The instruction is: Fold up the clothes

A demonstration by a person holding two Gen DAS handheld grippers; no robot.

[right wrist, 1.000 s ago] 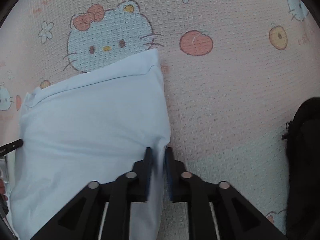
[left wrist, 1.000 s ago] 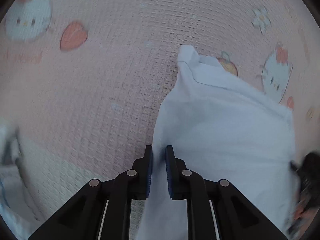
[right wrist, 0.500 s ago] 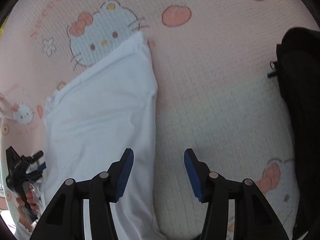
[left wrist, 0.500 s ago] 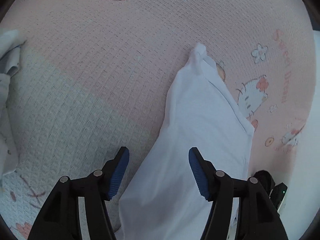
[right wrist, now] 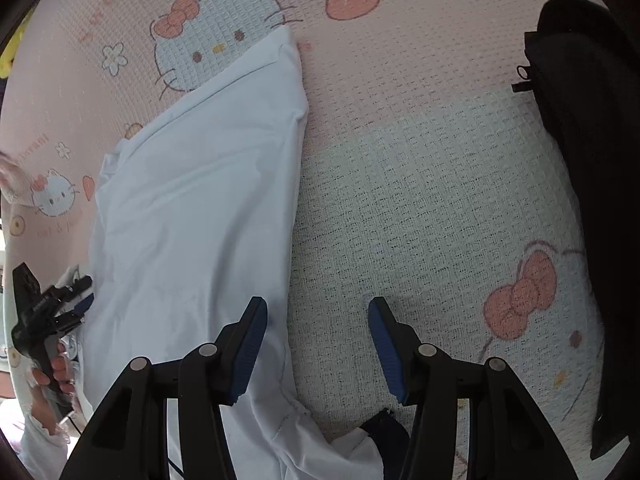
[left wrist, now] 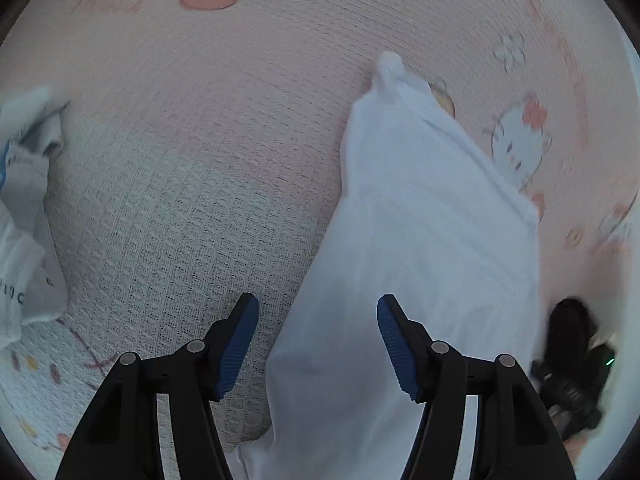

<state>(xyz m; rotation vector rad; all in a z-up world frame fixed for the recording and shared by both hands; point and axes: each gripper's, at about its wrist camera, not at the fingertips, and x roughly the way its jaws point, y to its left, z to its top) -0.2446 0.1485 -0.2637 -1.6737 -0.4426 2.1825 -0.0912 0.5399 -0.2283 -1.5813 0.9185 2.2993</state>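
While both grippers [left wrist: 318, 344] [right wrist: 318, 344] are being held apart, gripping nothing, the soft, light garment [left wrist: 420, 248] is best being pinched at its corners on the blanket [left wrist: 180, 200].

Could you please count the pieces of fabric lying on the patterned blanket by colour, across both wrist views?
White: 2, the folded garment and a crumpled printed piece at the left edge.
Black: 1, an item with a zipper at the right edge.
Total: 3

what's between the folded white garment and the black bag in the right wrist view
Only bare blanket, pink then pale, lies between the folded white garment and the black bag; the right wrist view shows it.
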